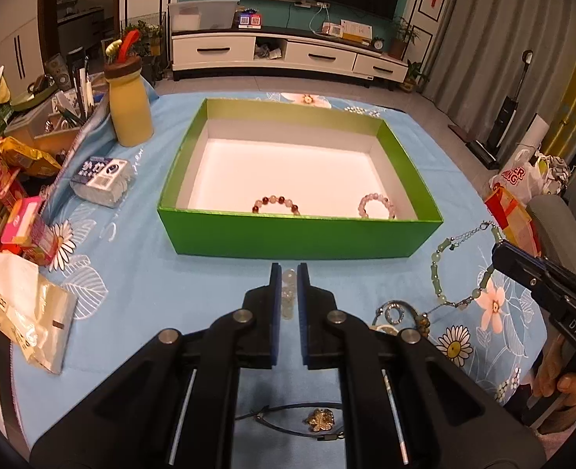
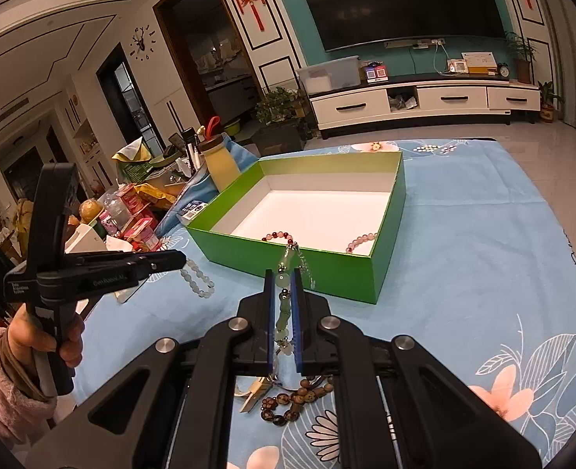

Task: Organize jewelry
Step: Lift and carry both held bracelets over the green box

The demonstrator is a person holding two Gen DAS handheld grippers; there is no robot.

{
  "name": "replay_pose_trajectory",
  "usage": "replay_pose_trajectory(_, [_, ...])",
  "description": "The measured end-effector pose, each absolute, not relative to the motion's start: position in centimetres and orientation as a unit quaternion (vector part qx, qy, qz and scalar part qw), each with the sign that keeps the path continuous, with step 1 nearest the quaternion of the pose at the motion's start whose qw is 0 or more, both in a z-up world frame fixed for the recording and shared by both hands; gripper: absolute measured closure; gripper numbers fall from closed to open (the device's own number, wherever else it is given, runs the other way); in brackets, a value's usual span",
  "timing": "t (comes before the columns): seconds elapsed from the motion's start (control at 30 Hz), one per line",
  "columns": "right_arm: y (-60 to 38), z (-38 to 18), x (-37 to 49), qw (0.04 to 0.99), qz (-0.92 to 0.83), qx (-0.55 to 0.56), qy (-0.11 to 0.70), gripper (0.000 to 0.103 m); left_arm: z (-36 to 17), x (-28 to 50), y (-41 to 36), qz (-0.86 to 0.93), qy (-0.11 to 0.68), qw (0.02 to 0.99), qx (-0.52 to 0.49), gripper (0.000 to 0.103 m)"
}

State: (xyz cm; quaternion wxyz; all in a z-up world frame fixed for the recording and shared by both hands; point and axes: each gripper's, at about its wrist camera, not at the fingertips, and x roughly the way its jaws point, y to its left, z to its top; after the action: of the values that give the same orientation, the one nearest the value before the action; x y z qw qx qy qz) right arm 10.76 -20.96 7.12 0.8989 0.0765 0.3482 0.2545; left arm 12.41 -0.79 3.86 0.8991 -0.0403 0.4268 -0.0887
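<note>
A green box (image 1: 299, 234) with a white inside sits mid-table and holds a red-and-white bead bracelet (image 1: 275, 203) and a pink bead bracelet (image 1: 377, 205). My left gripper (image 1: 289, 273) is shut on a clear white bead bracelet (image 1: 288, 297) in front of the box; that bracelet also shows in the right wrist view (image 2: 198, 279). My right gripper (image 2: 281, 277) is shut on a green jade necklace (image 2: 282, 305), whose chain (image 2: 305, 262) hangs near the box (image 2: 327, 269). In the left wrist view the necklace (image 1: 440, 273) lies on the cloth.
A brown bead bracelet (image 2: 295, 398) and a silver ring piece (image 1: 395, 312) lie near my grippers. A gold flower pendant on a dark cord (image 1: 319, 420) lies near the front edge. A yellow bottle (image 1: 129, 105) and snack clutter (image 1: 14, 179) crowd the left side.
</note>
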Motion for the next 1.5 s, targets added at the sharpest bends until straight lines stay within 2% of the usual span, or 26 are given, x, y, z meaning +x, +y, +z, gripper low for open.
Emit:
replay_pose_trajectory(0.63, [-20.5, 8.9, 13.2, 0.909, 0.244, 0.054, 0.333, 0.096, 7.0, 15.5, -0.2, -0.103, 0.394, 0.912, -0.042, 0.096])
replay_pose_trajectory(1.0, [-19.0, 10.2, 16.0, 0.917, 0.242, 0.039, 0.315, 0.096, 8.6, 19.7, -1.8, -0.113, 0.381, 0.917, -0.045, 0.096])
replay_pose_trajectory(1.5, [-17.4, 8.1, 22.1, 0.909, 0.232, 0.040, 0.345, 0.096, 4.9, 26.0, -3.3, -0.107, 0.430, 0.895, -0.059, 0.096])
